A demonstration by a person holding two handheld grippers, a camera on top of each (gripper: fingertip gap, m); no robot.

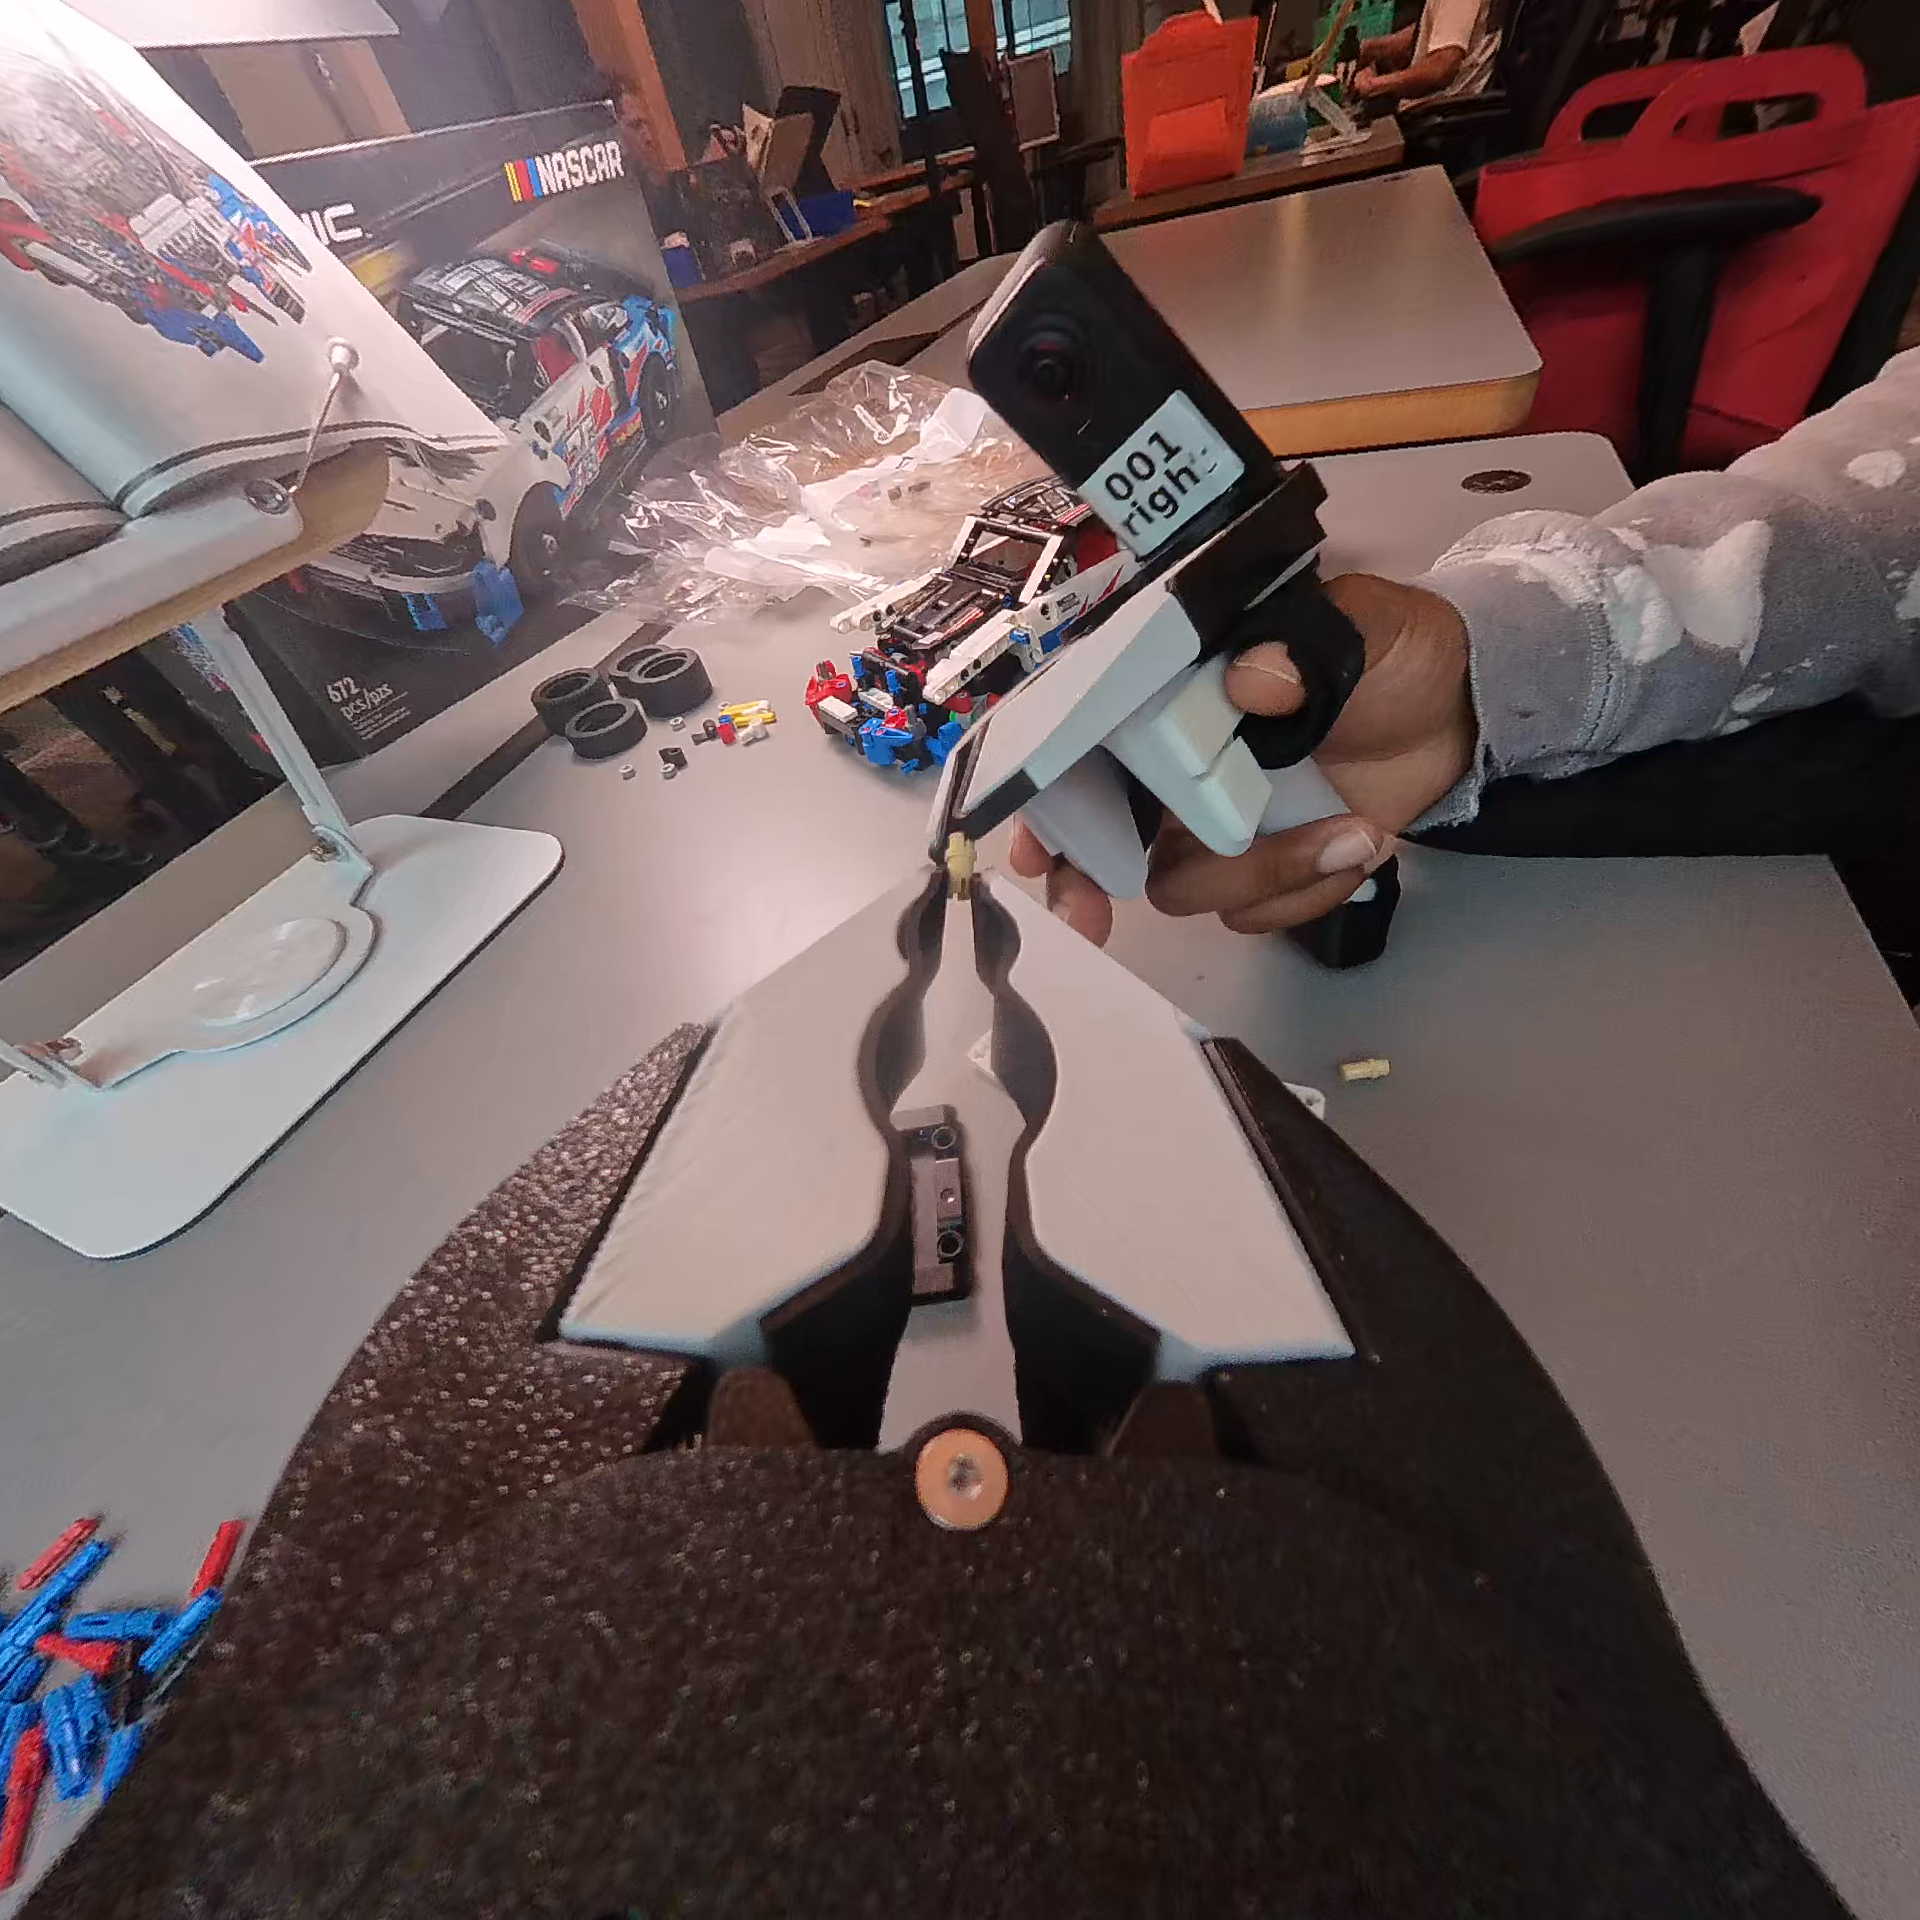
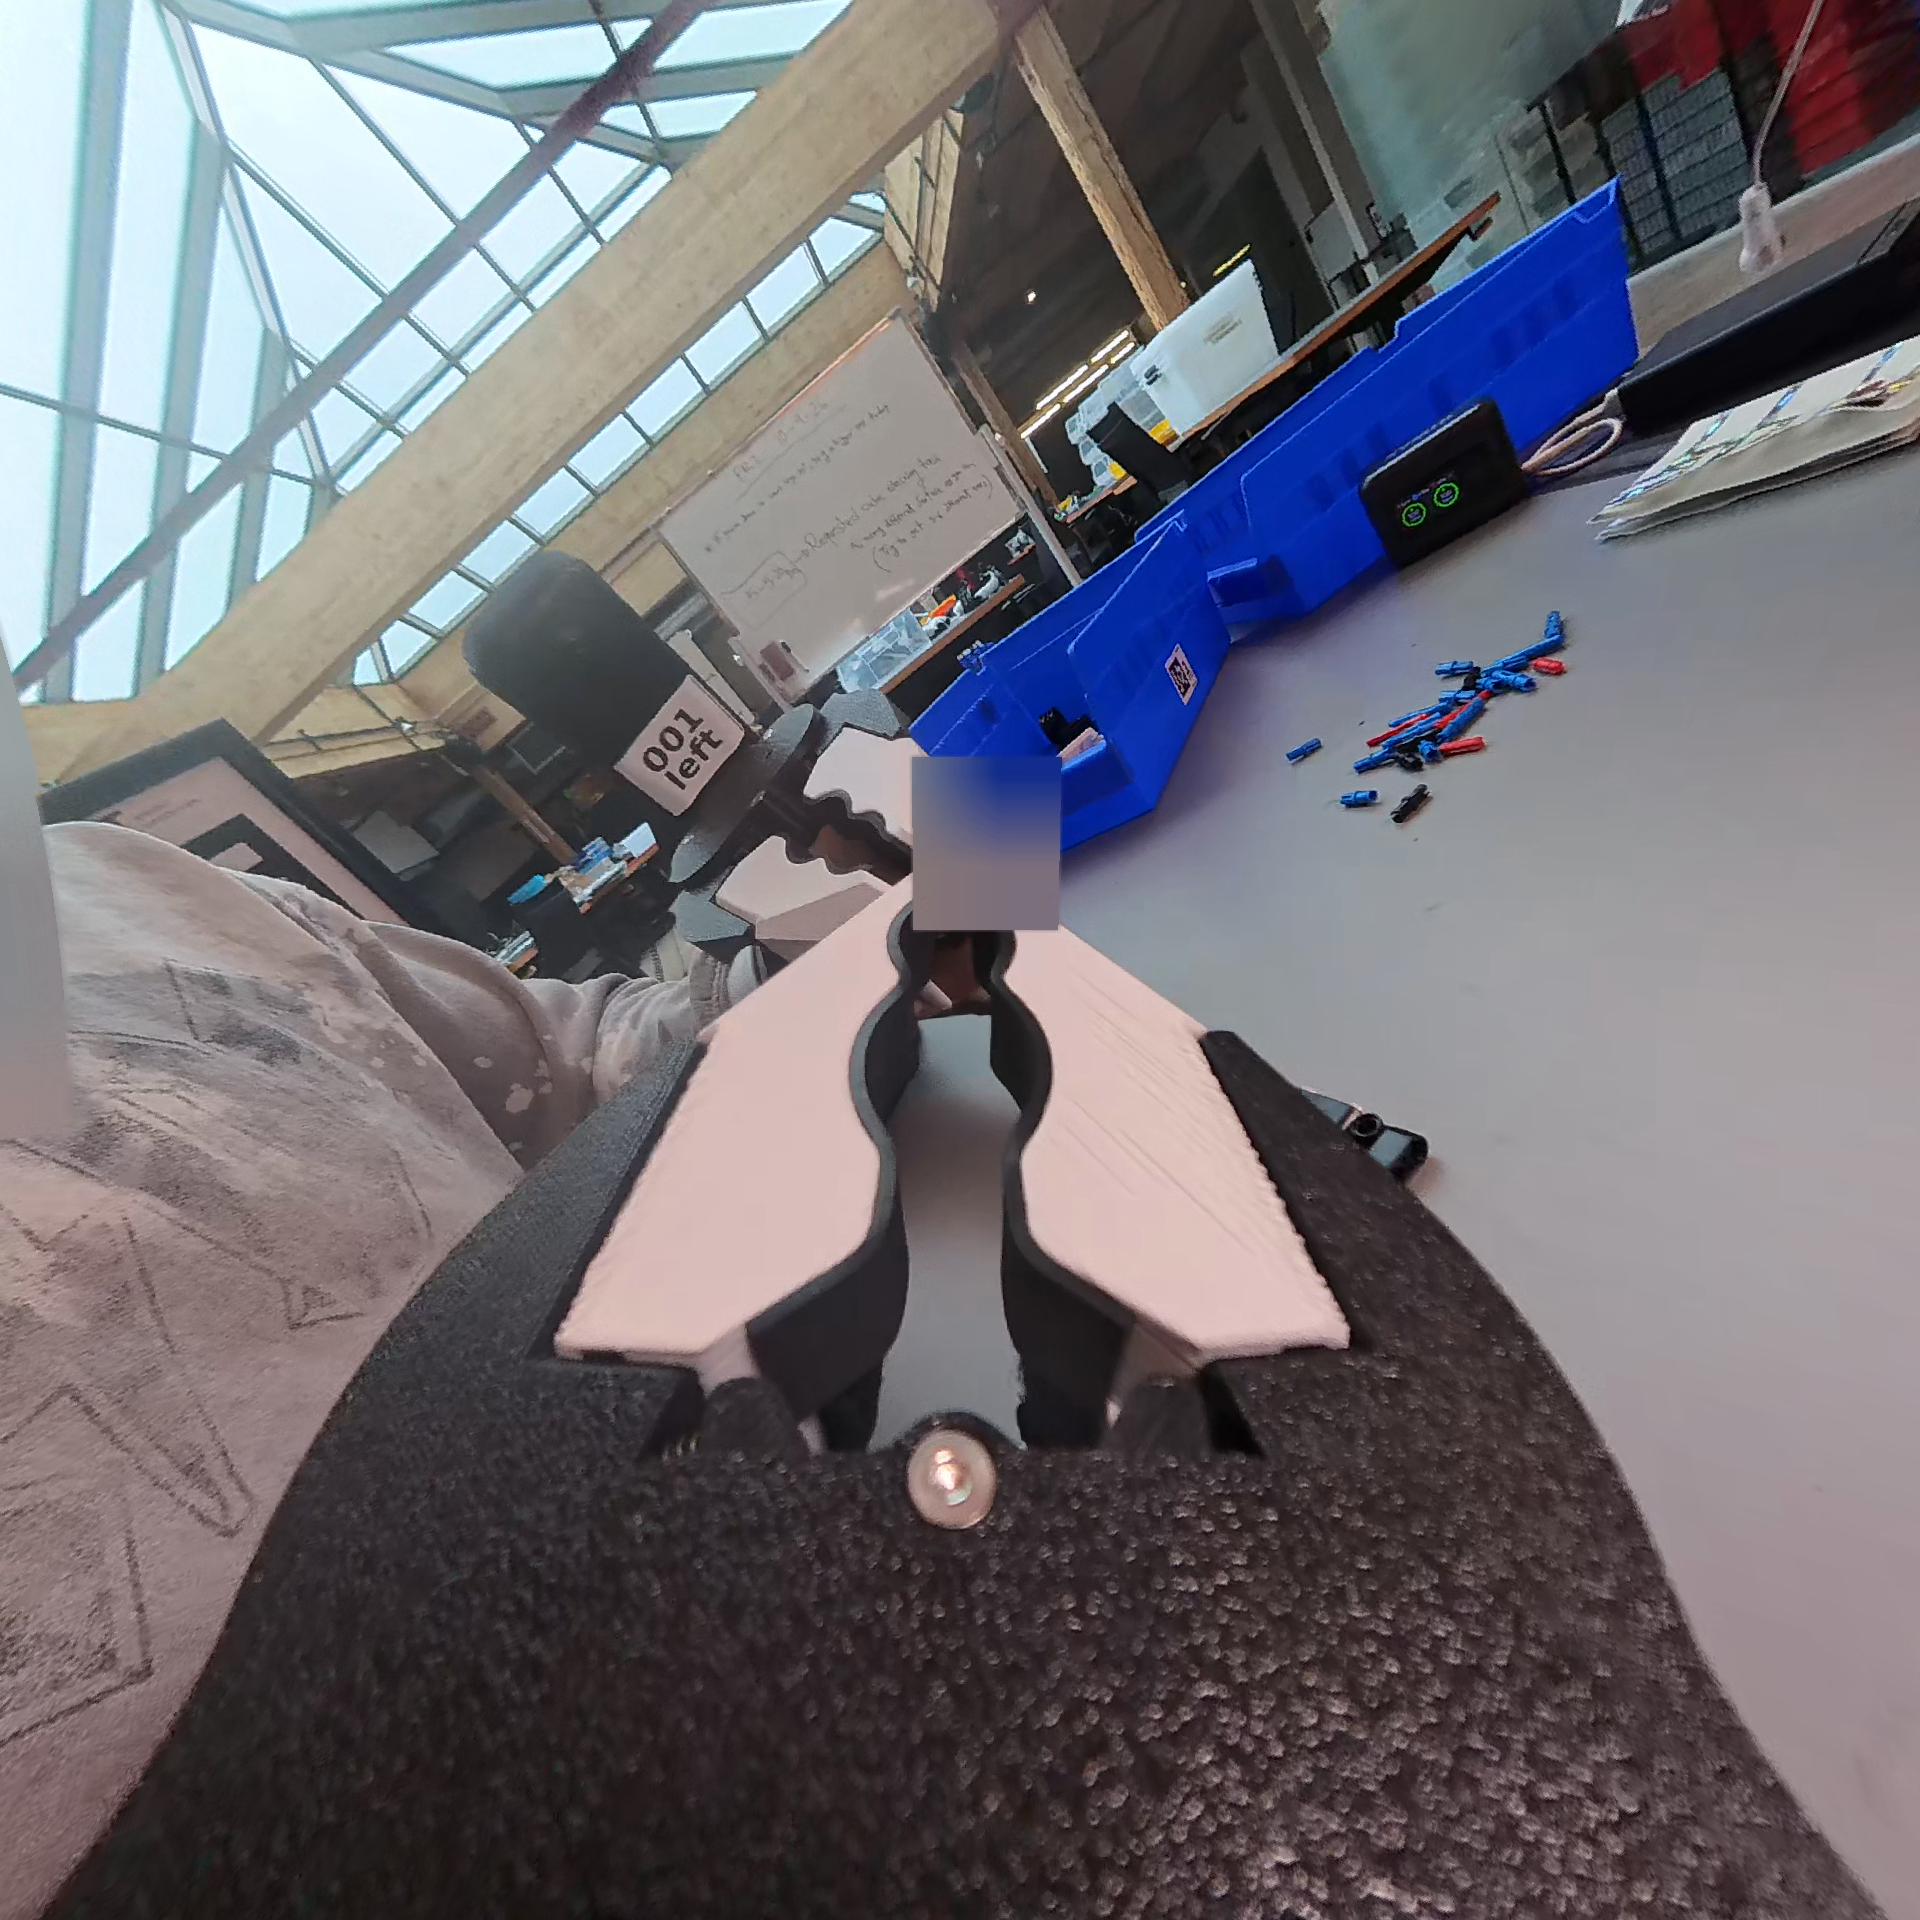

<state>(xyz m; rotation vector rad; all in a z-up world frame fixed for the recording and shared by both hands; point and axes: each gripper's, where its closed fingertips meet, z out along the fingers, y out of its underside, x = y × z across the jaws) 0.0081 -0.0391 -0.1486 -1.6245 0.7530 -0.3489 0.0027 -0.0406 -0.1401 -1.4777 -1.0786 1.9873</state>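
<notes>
1. The fingers of the left gripper (image 1: 956,896), at centre frame of the left wrist view, are closed. Their tips pinch the lower end of a small tan pin (image 1: 957,864), which stands roughly upright above the table (image 1: 1558,1299).
2. The right gripper (image 1: 951,828) comes in from the upper right, held in a hand (image 1: 1340,748). Its tip meets the top of the same pin. Whether its fingers clamp the pin or only touch it cannot be told. In the right wrist view a mosaic patch covers those tips (image 2: 953,940), and the left gripper (image 2: 831,868) lies just beyond them at centre left.
3. Directly under the left fingers a dark grey beam (image 1: 940,1195) lies flat on the table, apart from the pin.
4. A second tan pin (image 1: 1364,1068) lies loose at right of centre.
5. At upper centre are a partly built model car (image 1: 935,644), four black tyres (image 1: 623,691) and small loose parts (image 1: 727,727).
6. At upper left are the printed box (image 1: 499,395) and an open booklet on a white stand (image 1: 208,312).
7. At lower left is a heap of blue and red pins (image 1: 73,1683). In the right wrist view, blue bins (image 2: 1299,540) fill the upper right.
</notes>
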